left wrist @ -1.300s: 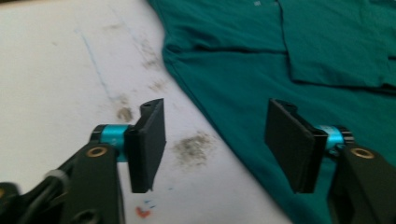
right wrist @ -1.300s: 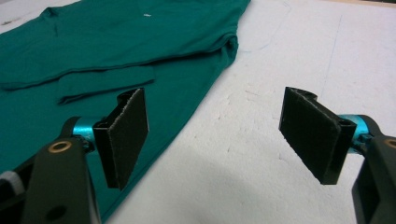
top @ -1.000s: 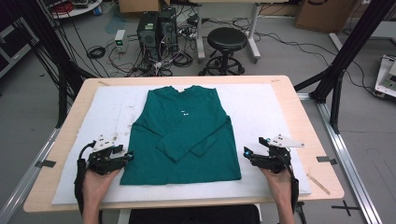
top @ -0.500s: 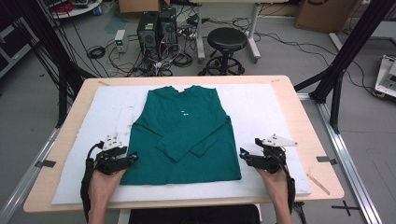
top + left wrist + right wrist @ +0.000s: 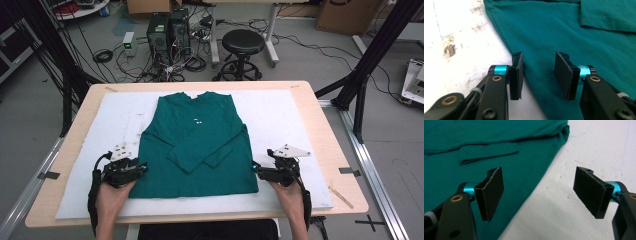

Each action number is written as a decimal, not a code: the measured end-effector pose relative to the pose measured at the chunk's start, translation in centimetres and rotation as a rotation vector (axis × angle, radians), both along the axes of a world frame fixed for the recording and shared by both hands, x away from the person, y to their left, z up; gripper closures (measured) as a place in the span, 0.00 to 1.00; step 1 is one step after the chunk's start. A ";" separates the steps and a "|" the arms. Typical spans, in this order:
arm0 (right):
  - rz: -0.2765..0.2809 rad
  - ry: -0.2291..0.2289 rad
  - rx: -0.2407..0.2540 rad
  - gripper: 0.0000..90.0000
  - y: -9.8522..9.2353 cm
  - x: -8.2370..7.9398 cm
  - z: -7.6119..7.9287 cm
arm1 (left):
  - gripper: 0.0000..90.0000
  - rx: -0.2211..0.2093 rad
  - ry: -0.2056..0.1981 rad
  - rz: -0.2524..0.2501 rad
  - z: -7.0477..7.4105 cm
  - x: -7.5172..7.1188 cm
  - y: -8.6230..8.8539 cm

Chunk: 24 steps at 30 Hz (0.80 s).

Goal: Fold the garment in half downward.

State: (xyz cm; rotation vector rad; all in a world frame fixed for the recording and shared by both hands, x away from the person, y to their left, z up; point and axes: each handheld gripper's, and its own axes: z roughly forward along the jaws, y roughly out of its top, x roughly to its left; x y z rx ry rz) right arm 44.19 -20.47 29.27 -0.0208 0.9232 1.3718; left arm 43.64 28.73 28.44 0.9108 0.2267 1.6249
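Green long-sleeved shirt [image 5: 197, 142] flat on white pad [image 5: 295, 120] atop bench [image 5: 320, 107], sleeves folded across front, left gripper [image 5: 135, 169] straddling left hem edge, jaws just closing, not yet pinching, right gripper [image 5: 257, 170] beside right hem, jaws spread wide.

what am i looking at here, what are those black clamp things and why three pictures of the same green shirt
A person sits at a table covered by a white pad, holding a hand-squeezed two-jaw tool in each hand. The high view looks down from above: left tool, right tool. The other two pictures come from small cameras riding on each tool, looking along its black jaws. A green long-sleeved shirt lies flat with its sleeves folded across it. Nothing is held yet: both tools sit open at the shirt's side edges, the left one's jaws having just been closing.
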 end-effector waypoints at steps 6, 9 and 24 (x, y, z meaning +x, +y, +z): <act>0.004 0.003 -0.006 0.27 0.0 -0.1 0.0 | 0.76 0.002 -0.008 0.003 0.0 0.0 0.1; 0.004 0.004 -0.002 0.27 0.0 -0.1 0.0 | 0.82 0.014 -0.008 0.011 0.0 0.0 -0.1; -0.059 0.041 -0.026 0.44 1.5 0.3 0.8 | 0.95 0.035 -0.029 -0.010 -0.2 0.3 -0.2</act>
